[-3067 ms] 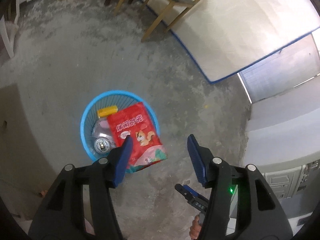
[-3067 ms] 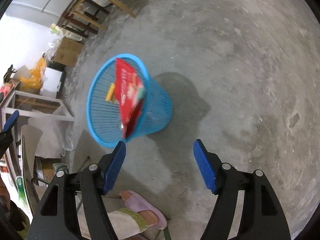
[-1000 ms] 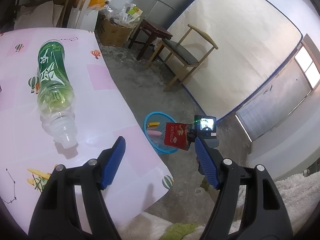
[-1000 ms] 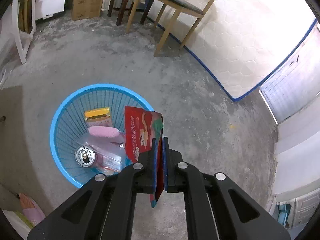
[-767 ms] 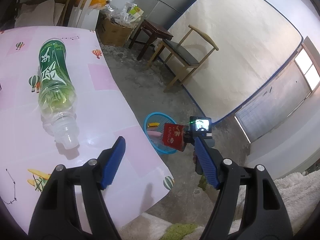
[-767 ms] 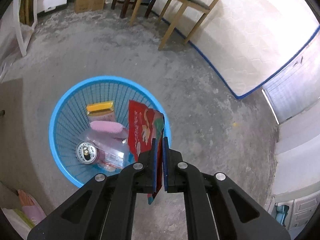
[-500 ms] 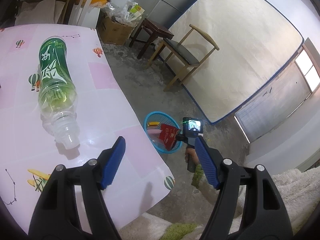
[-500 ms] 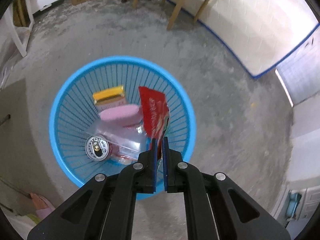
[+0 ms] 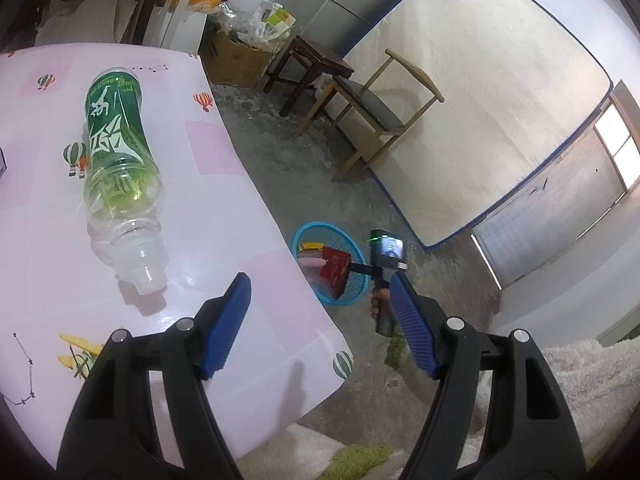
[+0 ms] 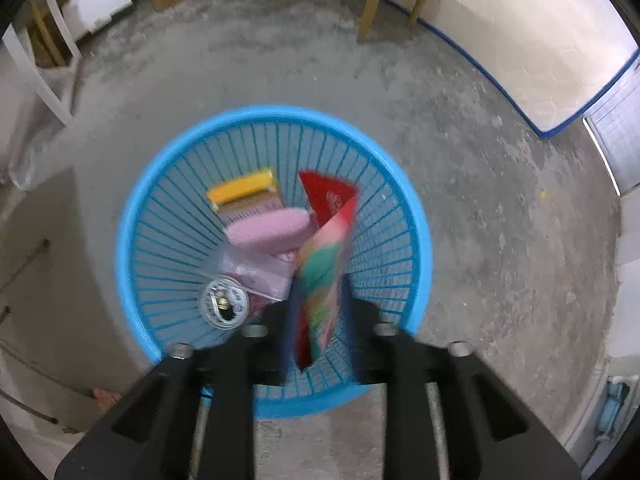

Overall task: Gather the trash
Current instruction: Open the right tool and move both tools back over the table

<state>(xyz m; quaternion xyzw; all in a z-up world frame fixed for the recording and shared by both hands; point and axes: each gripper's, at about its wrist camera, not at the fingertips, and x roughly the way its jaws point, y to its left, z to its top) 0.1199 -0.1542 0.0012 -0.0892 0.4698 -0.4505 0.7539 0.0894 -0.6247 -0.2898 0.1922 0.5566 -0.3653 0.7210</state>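
R gripper (image 10: 320, 320) over blue basket (image 10: 132, 216), jaws just opening, red snack bag (image 10: 326, 256) loose between them. L view only: bottle (image 9: 116, 160) on table (image 9: 224, 208); L gripper (image 9: 320, 320) spread, empty.

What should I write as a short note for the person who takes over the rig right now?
Right hand-held gripper: above the blue basket, jaws have just been opening; the red snack bag sits between them, released and dropping in.
Left hand-held gripper: open, empty, above the table.
In the basket: yellow packet, pink item, can, clear wrapper.
Done: snack bag delivered to the basket.
Left: the green bottle lies uncapped on the table; pick it up and bin it.
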